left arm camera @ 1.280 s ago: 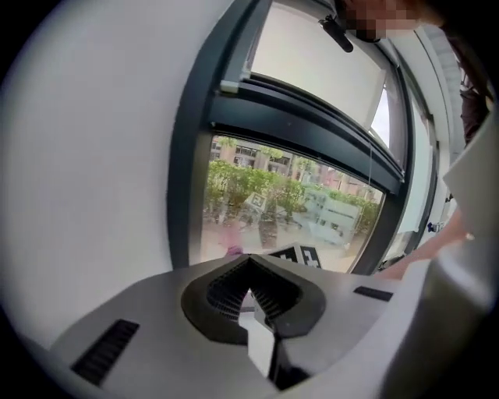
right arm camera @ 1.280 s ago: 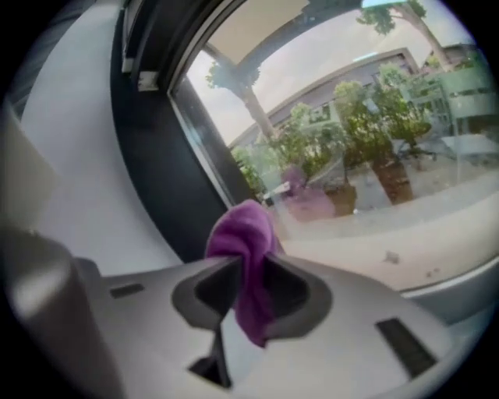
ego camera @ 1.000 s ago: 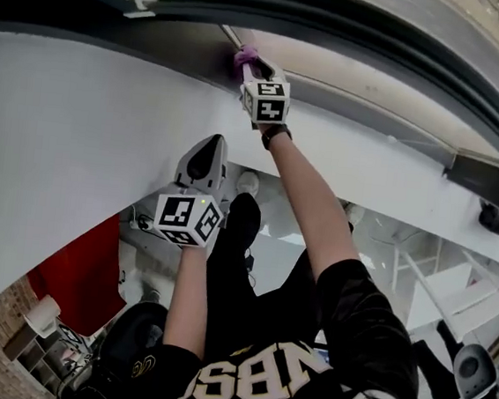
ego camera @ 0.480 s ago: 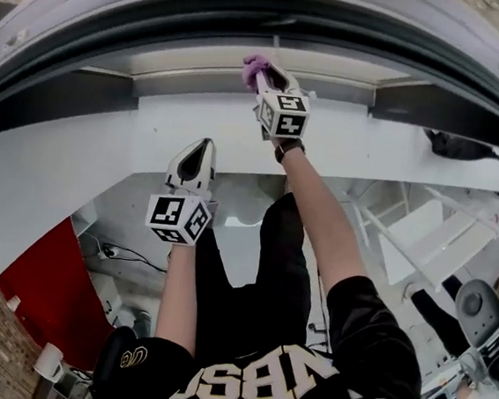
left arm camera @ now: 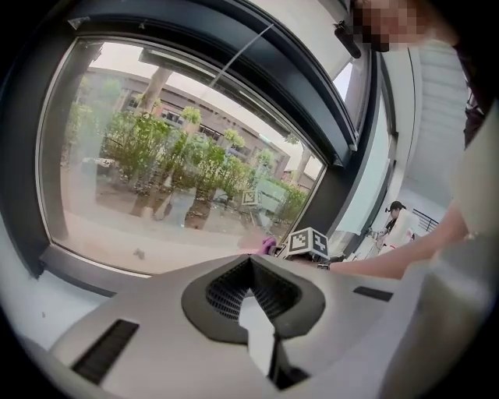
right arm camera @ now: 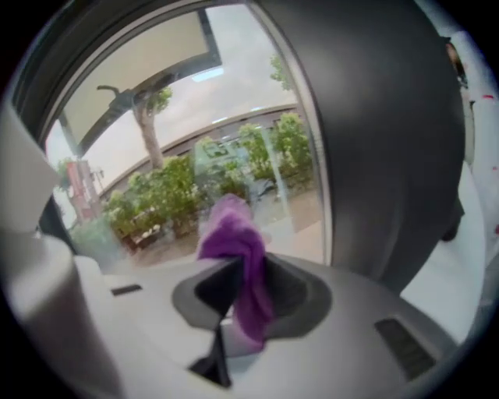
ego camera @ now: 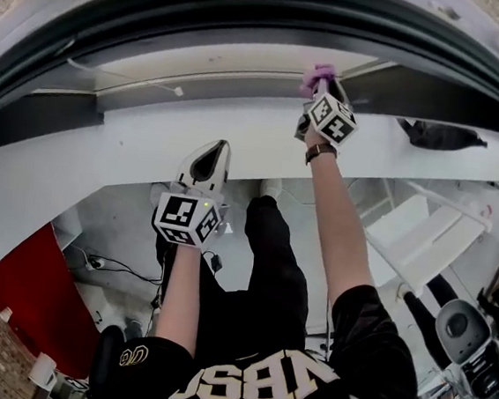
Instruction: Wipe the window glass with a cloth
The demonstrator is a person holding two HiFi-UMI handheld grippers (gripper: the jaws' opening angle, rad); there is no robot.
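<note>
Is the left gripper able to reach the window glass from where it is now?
Probably yes. The left gripper points at the window glass with nothing between them, and its jaws are shut and empty. The right gripper, holding the purple cloth at the pane, is off to one side.

A white window sill [ego camera: 103,161] sweeps across the middle of the frame, with a small dark object [ego camera: 438,134] lying on it at upper right. Below, cables [ego camera: 114,266] lie on the pale floor [ego camera: 130,235] at lower left.

Right gripper [right arm camera: 234,300] jaws clamped on purple cloth [right arm camera: 238,249], its bunched end against window glass [right arm camera: 195,140] beside dark frame [right arm camera: 374,140].
</note>
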